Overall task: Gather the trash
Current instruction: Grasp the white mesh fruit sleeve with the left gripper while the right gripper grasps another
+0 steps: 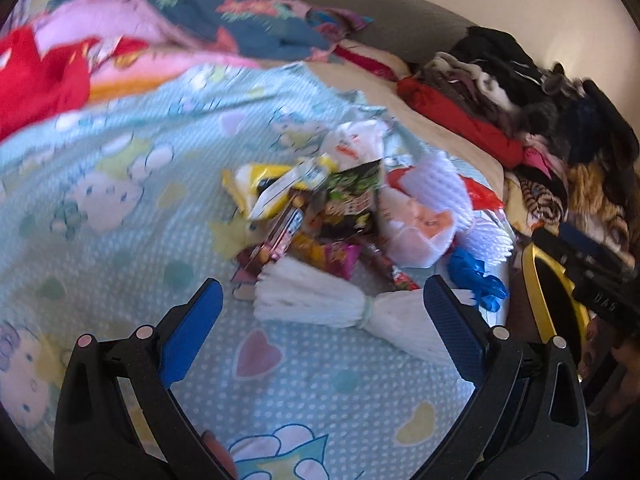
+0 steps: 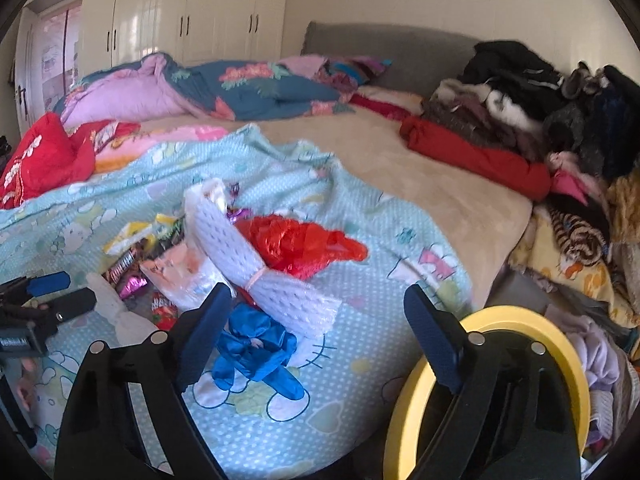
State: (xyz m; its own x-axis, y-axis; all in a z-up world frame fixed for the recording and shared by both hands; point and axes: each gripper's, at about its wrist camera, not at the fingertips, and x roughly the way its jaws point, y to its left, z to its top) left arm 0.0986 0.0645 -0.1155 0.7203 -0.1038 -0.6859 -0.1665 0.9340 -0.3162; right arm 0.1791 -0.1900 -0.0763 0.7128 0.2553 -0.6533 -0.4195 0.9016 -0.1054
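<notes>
Between wide right gripper (image 2: 316,332) jaws: blue wrapper (image 2: 256,354), untouched

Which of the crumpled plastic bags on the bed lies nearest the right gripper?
The blue bag, lying just ahead of the right gripper; the red bag lies farther back, beyond the white foam netting.

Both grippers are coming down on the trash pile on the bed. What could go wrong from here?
1. The left gripper is open around the white foam net, which lies flat on the loose blue blanket; closing low could pinch the blanket too.
2. The wrappers overlap, so lifting one may scatter others.
3. The right gripper, open, hovers near the blue plastic scrap; the yellow-rimmed bin sits past the bed edge, so a light piece could drop short.
</notes>
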